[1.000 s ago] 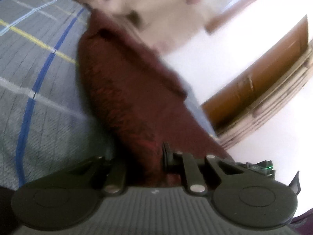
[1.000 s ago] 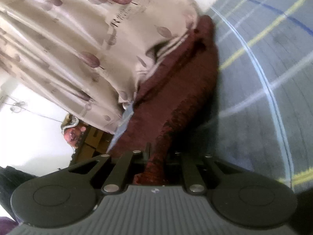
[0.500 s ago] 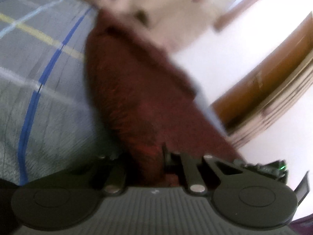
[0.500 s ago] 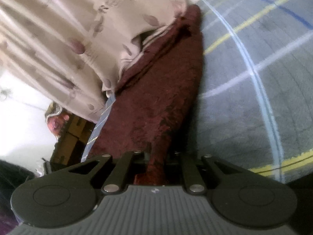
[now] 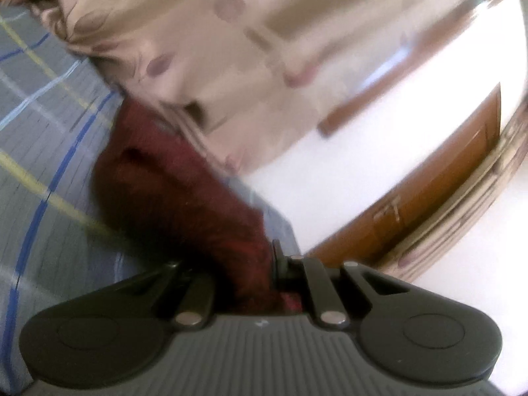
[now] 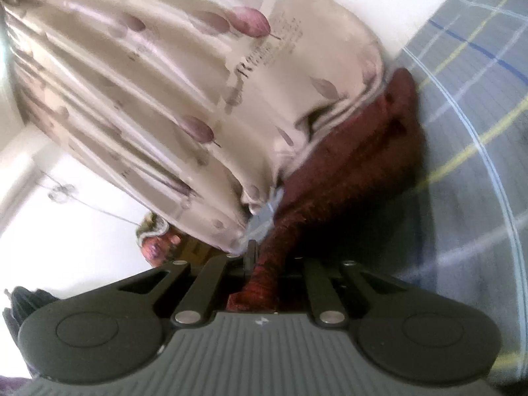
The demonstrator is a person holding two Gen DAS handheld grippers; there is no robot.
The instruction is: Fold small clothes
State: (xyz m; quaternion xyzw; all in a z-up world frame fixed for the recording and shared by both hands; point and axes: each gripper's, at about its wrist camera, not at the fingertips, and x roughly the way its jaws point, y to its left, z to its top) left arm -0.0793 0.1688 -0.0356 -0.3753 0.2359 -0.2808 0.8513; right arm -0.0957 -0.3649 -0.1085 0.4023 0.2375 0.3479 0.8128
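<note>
A dark red garment (image 5: 171, 191) lies bunched on the grey checked bedsheet (image 5: 43, 151). My left gripper (image 5: 250, 274) is shut on one end of it, the cloth running straight out from between the jaws. In the right wrist view the same red garment (image 6: 346, 178) stretches from the sheet (image 6: 468, 151) into my right gripper (image 6: 267, 274), which is shut on its other end. Both views are blurred. The fingertips are hidden by the cloth.
A beige curtain with purple leaf print (image 6: 171, 92) hangs along the bed's far edge and touches the garment; it also shows in the left wrist view (image 5: 231, 52). A brown wooden door (image 5: 429, 191) and white floor lie beyond the bed.
Both grippers have swung with the red garment still held; the cloth has bunched up shorter on the sheet, and the curtain now fills more of both views.
</note>
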